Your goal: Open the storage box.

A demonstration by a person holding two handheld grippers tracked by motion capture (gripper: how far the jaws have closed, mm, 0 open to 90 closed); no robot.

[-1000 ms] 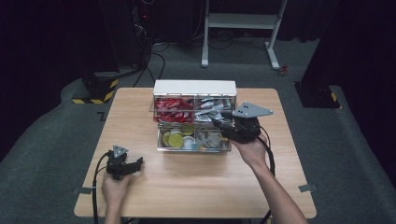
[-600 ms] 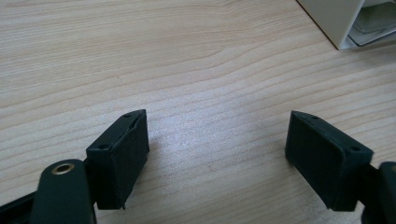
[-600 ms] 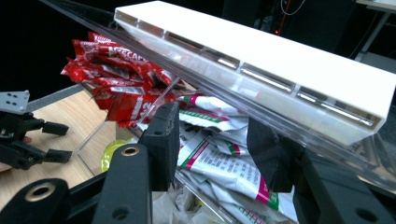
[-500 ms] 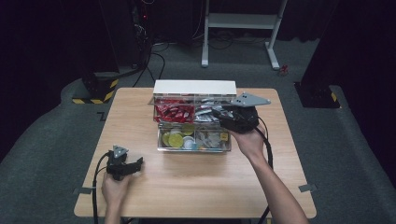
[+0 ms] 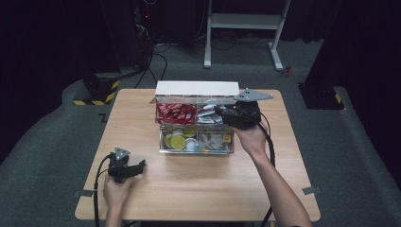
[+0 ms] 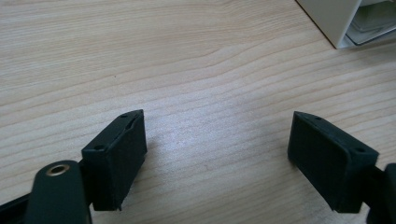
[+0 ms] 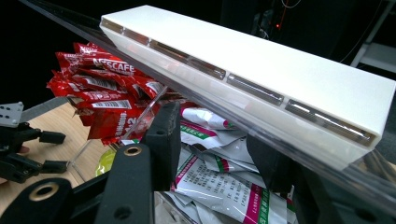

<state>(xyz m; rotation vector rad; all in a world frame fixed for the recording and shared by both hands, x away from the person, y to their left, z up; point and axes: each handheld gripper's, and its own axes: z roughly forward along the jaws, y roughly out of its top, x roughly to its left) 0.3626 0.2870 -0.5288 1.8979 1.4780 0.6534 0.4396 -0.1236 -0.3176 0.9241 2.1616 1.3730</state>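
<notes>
The clear compartment box (image 5: 196, 126) sits near the middle of the bench (image 5: 198, 189) with its white lid (image 5: 197, 88) raised at the far side, so the opening step looks done and the picking step is in hand. The right gripper (image 5: 221, 113) reaches into the far right compartment, where the white-and-green sachets (image 7: 224, 186) lie in a loose heap; in the right gripper view its two black jaws stand apart on either side of the heap, with sachets between them but nothing visibly pinched, so I judge it released and about to close rather than already holding one. The red coffee sticks (image 7: 105, 93) fill the compartment just beside it, and the yellow-green discs (image 5: 176, 140) lie in a near compartment, both seemingly untouched. The left gripper (image 5: 137, 166) rests on the bench near the person's left hand (image 5: 116, 191), well apart from the box, its jaws spread wide over bare wood in the left gripper view and holding nothing. What is left, as I judge it: closing on a sachet, lifting it out and setting it somewhere. Hard to tell are the jaw tips of the right gripper, buried among the sachets, and the contents of the near right compartment, which are small and blurred in the high view.
</notes>
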